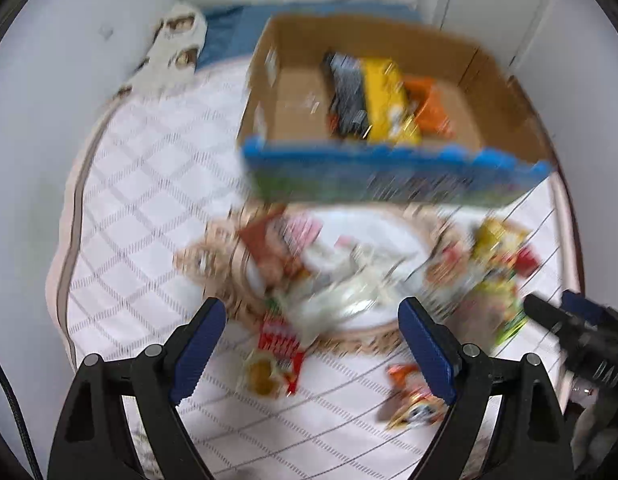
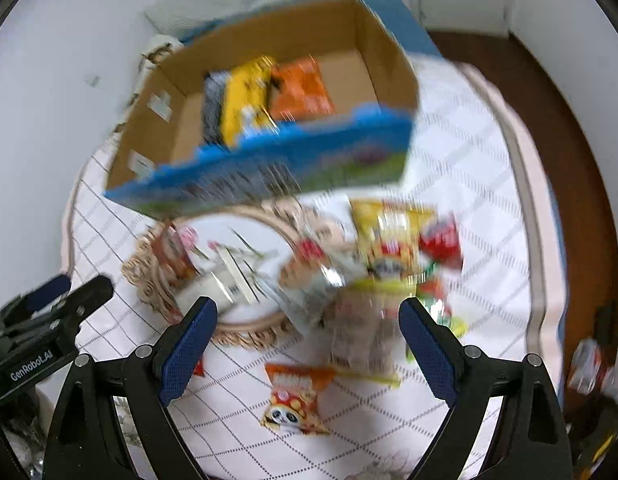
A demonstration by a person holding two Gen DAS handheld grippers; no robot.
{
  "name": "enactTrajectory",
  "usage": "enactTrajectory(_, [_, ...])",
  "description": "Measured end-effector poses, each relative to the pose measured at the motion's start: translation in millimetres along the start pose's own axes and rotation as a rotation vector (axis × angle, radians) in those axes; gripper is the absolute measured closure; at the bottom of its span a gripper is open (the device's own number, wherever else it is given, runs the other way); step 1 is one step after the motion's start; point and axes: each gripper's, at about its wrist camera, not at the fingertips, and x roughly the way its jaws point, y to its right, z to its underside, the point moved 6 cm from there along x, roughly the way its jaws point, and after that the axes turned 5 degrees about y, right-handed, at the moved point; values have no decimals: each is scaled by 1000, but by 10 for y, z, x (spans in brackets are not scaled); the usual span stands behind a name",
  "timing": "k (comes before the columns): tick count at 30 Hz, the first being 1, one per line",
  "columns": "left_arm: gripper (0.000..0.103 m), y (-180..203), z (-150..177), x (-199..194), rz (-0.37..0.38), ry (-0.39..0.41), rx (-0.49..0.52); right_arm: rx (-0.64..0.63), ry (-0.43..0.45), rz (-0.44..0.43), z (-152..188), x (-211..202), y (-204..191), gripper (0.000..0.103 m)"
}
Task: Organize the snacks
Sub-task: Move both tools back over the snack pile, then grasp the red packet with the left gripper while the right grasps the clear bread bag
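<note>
Both views are motion-blurred. A cardboard box with a blue front stands at the far side of a quilted white cloth; it holds dark, yellow and orange packets. In front of it a round wicker tray carries several snack packets. A small orange panda packet and a red packet lie on the cloth near me. My left gripper is open and empty above the tray's near edge. My right gripper is open and empty above a clear packet.
Yellow-green and red packets are piled right of the tray. A white wall rises on the left. A folded patterned cloth lies behind the box. The quilt's right edge drops to a brown floor.
</note>
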Motion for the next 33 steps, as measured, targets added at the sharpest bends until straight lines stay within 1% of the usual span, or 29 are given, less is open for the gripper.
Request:
enactTrajectory(3, [14,-231,259,270,-29,-73,-20,22,-48,48,130,268,152,9])
enactTrajectory(5, [14,-357,411,426,-35,-117,-27,37,-82,70,214,458,231,9])
enactTrajectory(7, [14,-484,552,588,-55,-169,-33,42,-106,84,289,597,271,9])
enactTrajectory(10, [14,-560,714,794,-59,-233,-23,41,-131,100,363,754,287,9])
enactTrajectory(13, [14,-559,838,993,-59,-287,-3,40,-151,116,411,875,308,9])
enactTrajectory(16, [14,-527,888,1133,-48,-313,-2,43,-166,128,445,953,343,9])
enactTrajectory(20, [14,-405,844,1300,-57,-305,40,45,-184,142,505,1058,398,9])
enactTrajectory(24, [15,-275,865,1558,-63,-357,93,51,-200,149,592,1186,478,10])
enactTrajectory(27, [15,-232,901,1714,-74,-379,114,65,-212,148,639,1260,537,17])
enactTrajectory(28, [15,-232,909,1727,-73,-368,113,66,-213,151,651,1279,561,22])
enactTrajectory(29, [23,-241,926,1722,-69,-357,108,68,-214,157,650,1324,554,26])
enactTrajectory(30, [32,-236,933,1706,-61,-348,98,69,-215,160,670,1362,544,32])
enactTrajectory(31, [38,-234,955,1672,-46,-343,80,68,-213,153,680,1375,547,34])
enactTrajectory(32, [50,-238,978,1647,-41,-343,66,62,-209,151,693,1382,554,36])
enactTrajectory(33, [53,-244,999,1624,-42,-343,50,53,-212,150,708,1388,560,41])
